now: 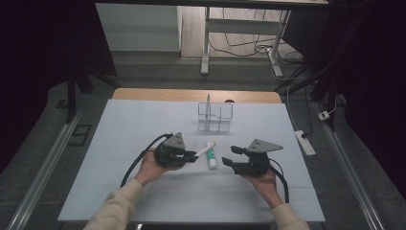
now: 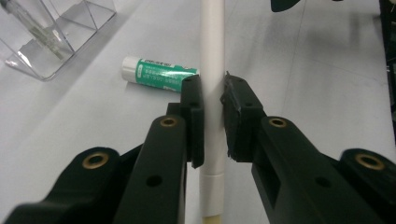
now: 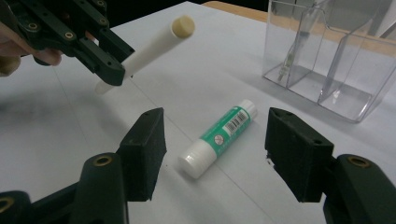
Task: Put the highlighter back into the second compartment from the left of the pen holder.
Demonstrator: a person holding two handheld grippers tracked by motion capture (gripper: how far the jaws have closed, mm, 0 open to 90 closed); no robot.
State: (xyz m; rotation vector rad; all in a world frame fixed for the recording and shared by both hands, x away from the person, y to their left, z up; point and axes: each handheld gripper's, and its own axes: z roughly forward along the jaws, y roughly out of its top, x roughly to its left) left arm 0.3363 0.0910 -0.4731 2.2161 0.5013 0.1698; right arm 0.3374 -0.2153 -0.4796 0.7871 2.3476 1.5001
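A white sheet covers my bench. My left claw (image 1: 191,155) is clamped on a white tube (image 2: 212,70), holding it off the surface. My right claw (image 3: 215,154) stands wide with nothing gripped, a green-and-white glue stick (image 3: 219,137) lying on the bench between its jaws. Farther off stands a clear plastic organiser (image 1: 215,116).

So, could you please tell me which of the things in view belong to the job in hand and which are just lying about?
In the job:
- white tube, clamped in the left gripper
- green glue stick, lying on the table between the open jaws of the right gripper
- clear organizer

Lying about:
- power strip on the floor
- cables on the floor beyond
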